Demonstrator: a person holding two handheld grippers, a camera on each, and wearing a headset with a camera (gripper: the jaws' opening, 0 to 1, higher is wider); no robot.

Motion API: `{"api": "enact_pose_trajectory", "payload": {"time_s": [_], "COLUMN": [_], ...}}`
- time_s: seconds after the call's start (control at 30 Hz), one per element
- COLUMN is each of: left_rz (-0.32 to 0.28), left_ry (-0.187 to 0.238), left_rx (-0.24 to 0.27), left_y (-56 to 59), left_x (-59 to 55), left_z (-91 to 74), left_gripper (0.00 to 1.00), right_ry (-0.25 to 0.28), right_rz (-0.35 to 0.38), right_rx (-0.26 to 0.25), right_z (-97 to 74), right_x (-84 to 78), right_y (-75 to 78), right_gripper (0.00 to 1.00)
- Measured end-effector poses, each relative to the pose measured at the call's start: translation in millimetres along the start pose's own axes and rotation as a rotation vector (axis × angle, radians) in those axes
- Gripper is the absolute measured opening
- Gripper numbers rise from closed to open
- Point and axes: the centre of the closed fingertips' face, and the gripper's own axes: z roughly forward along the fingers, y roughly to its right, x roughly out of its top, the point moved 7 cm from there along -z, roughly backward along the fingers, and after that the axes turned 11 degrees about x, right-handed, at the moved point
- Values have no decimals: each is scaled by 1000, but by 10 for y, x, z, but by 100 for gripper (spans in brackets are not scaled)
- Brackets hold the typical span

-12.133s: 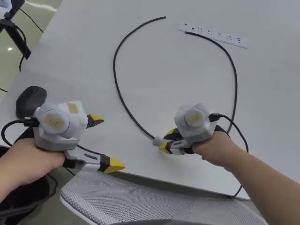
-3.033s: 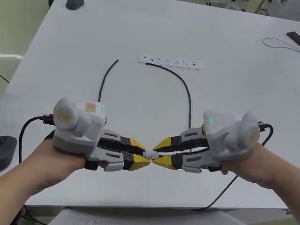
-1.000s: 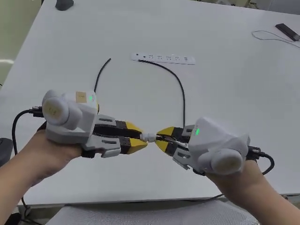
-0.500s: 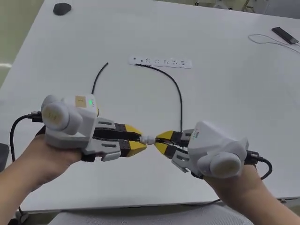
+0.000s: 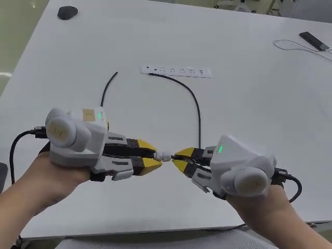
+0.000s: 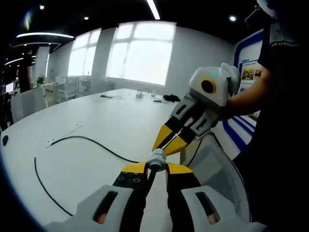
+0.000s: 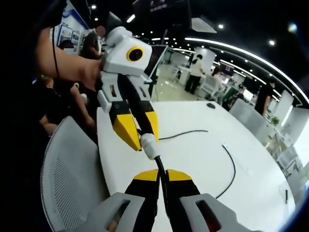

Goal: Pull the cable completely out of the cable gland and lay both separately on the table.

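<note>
A small white cable gland (image 5: pixel 164 155) hangs above the table's near edge between two gripper tips. My left gripper (image 5: pixel 154 158) is shut on the gland (image 6: pixel 156 158). My right gripper (image 5: pixel 179 155) faces it tip to tip, shut on the black cable (image 7: pixel 161 169) that leaves the gland (image 7: pixel 147 143). A loose cable end (image 5: pixel 116 73) lies on the white table (image 5: pixel 249 104) and runs toward the left gripper, whose body hides where it goes.
A white power strip (image 5: pixel 179 71) lies mid-table, its black cord (image 5: pixel 197 109) curving toward the right gripper. A dark mouse (image 5: pixel 67 12) sits far left, and a dark flat device (image 5: pixel 310 41) with a thin white wire far right. A grey mesh chair (image 7: pixel 67 183) is below the table edge.
Twelve seconds ago the right gripper alone held the gland at the table edge. Over the last second both grippers stay tip to tip at the gland, and the right one has levelled slightly.
</note>
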Motion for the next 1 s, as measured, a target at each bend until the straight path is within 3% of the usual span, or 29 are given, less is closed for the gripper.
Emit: {"api": "enact_pose_trajectory", "payload": {"time_s": [0.4, 0.63, 0.77, 0.83, 1.0], "left_rz": [-28, -49, -60, -61, -54], "left_ry": [15, 18, 24, 26, 20], "left_rx": [15, 6, 3, 5, 6], "left_y": [-16, 37, 67, 68, 67], "left_x": [27, 4, -5, -6, -7], "left_z": [4, 22, 37, 41, 50], "left_gripper": [14, 14, 14, 14, 14], "right_ry": [-39, -60, -37, -46, -43], "right_rz": [128, 266, 434, 475, 485], "right_rx": [-83, -127, -156, -162, -164], "right_z": [-83, -112, -123, -121, -117], "right_x": [-294, -558, -721, -797, -812], "right_y": [158, 216, 251, 260, 243], "right_gripper": [0, 0, 0, 0, 0]}}
